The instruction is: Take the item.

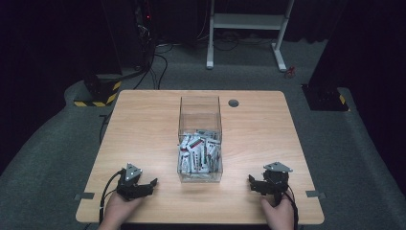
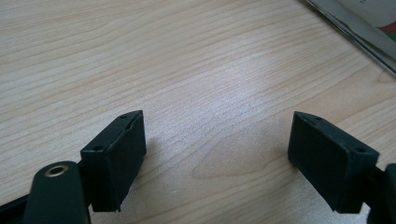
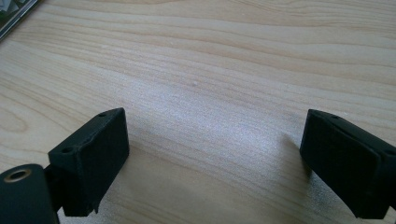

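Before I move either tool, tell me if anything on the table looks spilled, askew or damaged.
Nothing stands out. The clear box stands upright mid-table with the packets heaped loosely inside it, none outside. The left tool and right tool rest open on the bare wooden table, one on each side of the box.

Left flank: my left gripper (image 1: pixel 152 184) sits near the tabletop's (image 1: pixel 143 124) near-left corner, jaws wide, bare wood between them; open wood runs to the far-left corner.
Right flank: my right gripper (image 1: pixel 253 183) rests near the near-right corner, jaws spread, nothing between; wood is free along the right edge.
Middle obstacle: the clear box (image 1: pixel 200 120) stands mid-table between both grippers, tall walls blocking a straight crossing.
Way in: from above, its top is open over the packets (image 1: pixel 198 153).
Far edge: a small grommet hole (image 1: pixel 233 103) beside the box, flush.
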The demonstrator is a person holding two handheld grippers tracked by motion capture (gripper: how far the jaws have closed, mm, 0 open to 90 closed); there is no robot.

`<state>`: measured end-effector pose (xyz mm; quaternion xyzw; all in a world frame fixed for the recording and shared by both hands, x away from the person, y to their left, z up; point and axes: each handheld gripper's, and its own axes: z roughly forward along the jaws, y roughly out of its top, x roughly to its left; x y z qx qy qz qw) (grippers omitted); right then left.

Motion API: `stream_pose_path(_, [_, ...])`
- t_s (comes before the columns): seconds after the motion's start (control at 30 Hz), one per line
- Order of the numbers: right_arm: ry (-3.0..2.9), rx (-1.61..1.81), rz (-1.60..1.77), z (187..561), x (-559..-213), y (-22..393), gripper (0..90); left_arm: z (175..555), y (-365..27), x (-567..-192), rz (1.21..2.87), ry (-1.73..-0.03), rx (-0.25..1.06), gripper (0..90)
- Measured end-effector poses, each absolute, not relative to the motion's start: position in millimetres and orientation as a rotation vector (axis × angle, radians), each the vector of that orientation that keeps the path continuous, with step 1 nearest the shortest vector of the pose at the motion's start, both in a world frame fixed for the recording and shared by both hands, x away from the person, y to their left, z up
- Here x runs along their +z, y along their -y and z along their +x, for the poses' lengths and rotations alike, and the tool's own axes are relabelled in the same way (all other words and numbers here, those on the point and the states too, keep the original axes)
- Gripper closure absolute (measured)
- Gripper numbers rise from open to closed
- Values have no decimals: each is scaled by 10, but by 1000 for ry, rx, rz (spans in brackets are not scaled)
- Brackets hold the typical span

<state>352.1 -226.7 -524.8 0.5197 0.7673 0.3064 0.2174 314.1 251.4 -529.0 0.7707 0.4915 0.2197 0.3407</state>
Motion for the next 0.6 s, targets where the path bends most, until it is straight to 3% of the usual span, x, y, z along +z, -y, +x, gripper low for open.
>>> stream_pose_path(0.47, [-2125,848,1439,3521,-5248,2267,78,3135,-2522,-5291,1993,-1299,573,190])
stream_pose_path(0.6, [-2125,849,1440,3521,-5247,2267,78,3139,-2534,-5286,1980,-1355,591,149])
